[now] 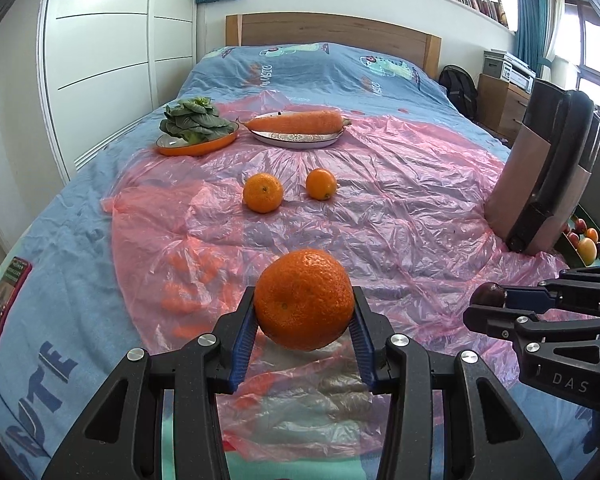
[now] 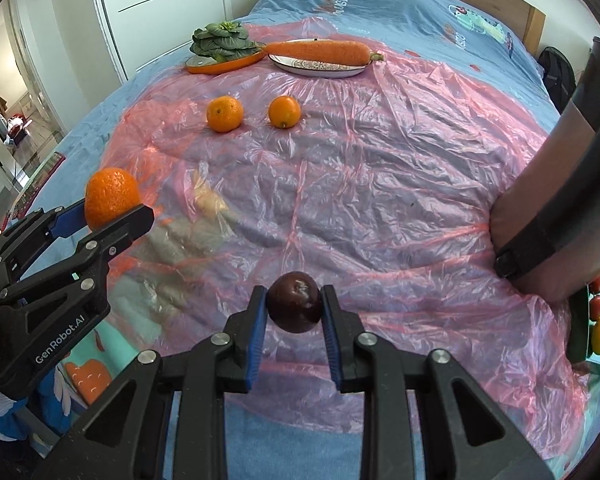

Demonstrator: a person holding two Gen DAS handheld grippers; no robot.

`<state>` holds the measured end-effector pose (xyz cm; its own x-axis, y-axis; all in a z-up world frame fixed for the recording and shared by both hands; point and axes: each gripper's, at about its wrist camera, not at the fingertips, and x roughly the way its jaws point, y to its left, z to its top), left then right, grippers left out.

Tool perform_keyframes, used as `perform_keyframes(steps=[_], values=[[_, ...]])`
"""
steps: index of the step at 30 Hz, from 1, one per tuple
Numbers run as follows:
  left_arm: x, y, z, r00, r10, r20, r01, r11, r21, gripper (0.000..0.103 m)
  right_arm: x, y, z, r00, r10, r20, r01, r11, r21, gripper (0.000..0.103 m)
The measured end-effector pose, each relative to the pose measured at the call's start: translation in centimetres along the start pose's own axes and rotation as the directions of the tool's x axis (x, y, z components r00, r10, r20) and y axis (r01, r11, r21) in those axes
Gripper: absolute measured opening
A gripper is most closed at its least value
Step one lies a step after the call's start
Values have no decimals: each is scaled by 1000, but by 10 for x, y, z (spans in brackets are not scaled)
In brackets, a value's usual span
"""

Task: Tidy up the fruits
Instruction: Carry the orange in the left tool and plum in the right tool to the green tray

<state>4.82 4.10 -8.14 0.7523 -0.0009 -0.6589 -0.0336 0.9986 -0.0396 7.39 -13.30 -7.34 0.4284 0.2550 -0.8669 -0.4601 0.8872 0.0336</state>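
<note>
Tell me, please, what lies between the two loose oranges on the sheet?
Nothing lies between the left orange and the right orange: only bare, wrinkled pink plastic sheet lies between them. Both wrist views show that gap, the right wrist view from higher up.

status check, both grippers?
Left gripper shut on orange. Right gripper shut on dark plum. Both lifted, nothing blocking.

A: What carries everything?
B: A bed with a blue printed cover (image 1: 320,68), under a crinkled pink plastic sheet (image 1: 400,208).
A: And on the sheet?
B: Two loose oranges (image 1: 262,192) (image 1: 321,184), an orange-rimmed dish (image 1: 198,147) and a patterned white plate (image 1: 300,139).
</note>
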Motion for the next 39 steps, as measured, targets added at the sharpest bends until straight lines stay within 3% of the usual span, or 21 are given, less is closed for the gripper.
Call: perform_keyframes(steps=[21, 39], values=[[-63, -38, -21, 1000, -17, 23, 14, 991, 132, 38, -75, -30, -67, 995, -95, 41, 90, 991, 98, 0], [-100, -115, -31, 990, -137, -25, 139, 953, 268, 38, -128, -98, -129, 979, -181, 91, 153, 955, 253, 0]])
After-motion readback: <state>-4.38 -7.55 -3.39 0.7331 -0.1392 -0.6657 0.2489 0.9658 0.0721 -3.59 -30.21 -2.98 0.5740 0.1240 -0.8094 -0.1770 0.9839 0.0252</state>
